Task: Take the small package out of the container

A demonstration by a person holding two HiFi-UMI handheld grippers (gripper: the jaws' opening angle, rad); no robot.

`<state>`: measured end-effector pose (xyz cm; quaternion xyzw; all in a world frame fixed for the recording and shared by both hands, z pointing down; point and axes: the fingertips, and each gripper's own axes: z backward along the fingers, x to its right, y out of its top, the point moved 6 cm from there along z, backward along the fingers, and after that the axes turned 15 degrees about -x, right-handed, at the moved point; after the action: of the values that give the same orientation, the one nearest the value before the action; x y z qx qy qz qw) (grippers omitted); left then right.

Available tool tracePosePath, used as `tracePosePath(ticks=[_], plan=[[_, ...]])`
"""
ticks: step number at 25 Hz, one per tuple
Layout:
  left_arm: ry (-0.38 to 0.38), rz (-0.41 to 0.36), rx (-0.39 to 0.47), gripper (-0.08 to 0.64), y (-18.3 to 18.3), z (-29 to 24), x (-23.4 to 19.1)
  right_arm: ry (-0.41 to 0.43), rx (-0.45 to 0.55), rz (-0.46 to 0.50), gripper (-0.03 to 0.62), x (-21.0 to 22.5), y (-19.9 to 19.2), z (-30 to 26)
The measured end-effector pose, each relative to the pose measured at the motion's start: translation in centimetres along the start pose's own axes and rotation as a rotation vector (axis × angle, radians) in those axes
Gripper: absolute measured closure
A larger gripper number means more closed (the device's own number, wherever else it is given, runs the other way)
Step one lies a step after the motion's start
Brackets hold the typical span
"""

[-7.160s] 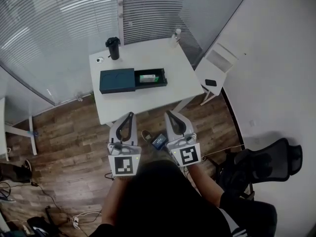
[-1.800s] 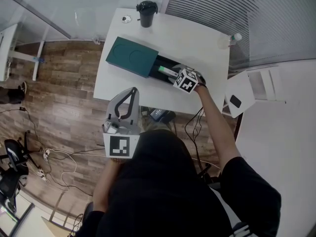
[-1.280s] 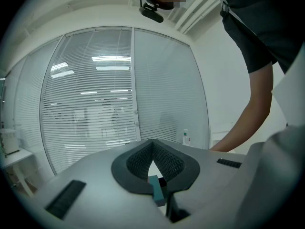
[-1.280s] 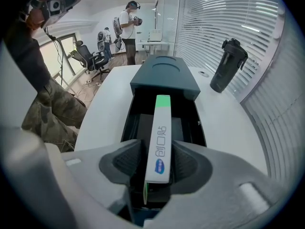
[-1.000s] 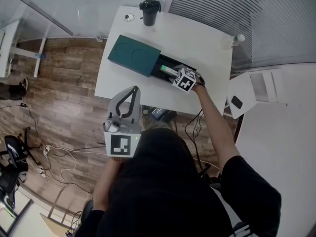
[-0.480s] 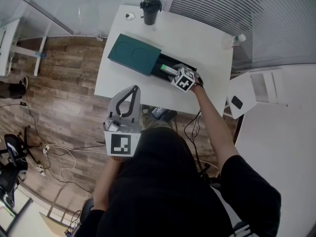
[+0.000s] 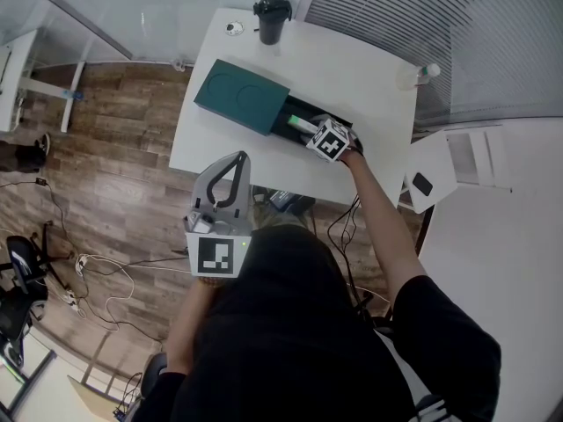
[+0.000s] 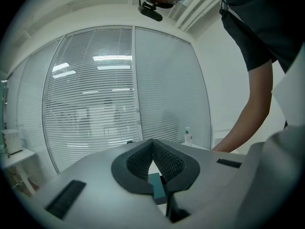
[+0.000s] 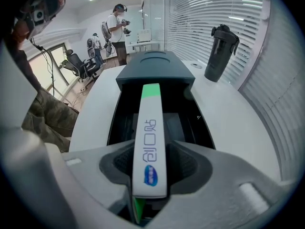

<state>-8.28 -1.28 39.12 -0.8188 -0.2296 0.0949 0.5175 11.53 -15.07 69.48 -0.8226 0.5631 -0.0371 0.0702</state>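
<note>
A dark teal container (image 7: pixel 242 106) lies on the white table (image 7: pixel 369 86), its black inner tray (image 7: pixel 310 117) slid out to the right. The small package (image 9: pixel 151 137), a long white box with a green end, sticks up out of the tray (image 9: pixel 190 123) toward the teal sleeve (image 9: pixel 152 68). My right gripper (image 9: pixel 151 165) is shut on its near end; in the head view its marker cube (image 7: pixel 330 139) covers the jaws and only the package's green tip (image 7: pixel 302 124) shows. My left gripper (image 7: pixel 234 163) hangs off the table's near edge over the floor, its jaws (image 8: pixel 152 144) closed together and empty.
A black tumbler (image 7: pixel 272 18) and a small round item (image 7: pixel 232 29) stand at the table's far edge, a clear bottle (image 7: pixel 420 74) at the right corner. A white side stand (image 7: pixel 437 176) with a phone is at right. Cables (image 7: pixel 106 288) cross the wooden floor. People (image 9: pixel 116 25) stand far off.
Since the earliest frame the person has stepped up to the table and my right gripper has reached into the tray onto the package. Over the last second hardly anything shifts.
</note>
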Motion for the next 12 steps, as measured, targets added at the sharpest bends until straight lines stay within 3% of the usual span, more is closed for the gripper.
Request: tracePosePath(ticks=[8, 12], plan=[[0.001, -0.077, 0.058, 0.561, 0.72, -0.3, 0.25, 0.05, 0.021, -0.081, 0.468, -0.22, -0.48, -0.31], [-0.001, -0.052, 0.026, 0.561, 0.1, -0.33, 0.23, 0.048, 0.026, -0.088, 0.486, -0.23, -0.55, -0.6]])
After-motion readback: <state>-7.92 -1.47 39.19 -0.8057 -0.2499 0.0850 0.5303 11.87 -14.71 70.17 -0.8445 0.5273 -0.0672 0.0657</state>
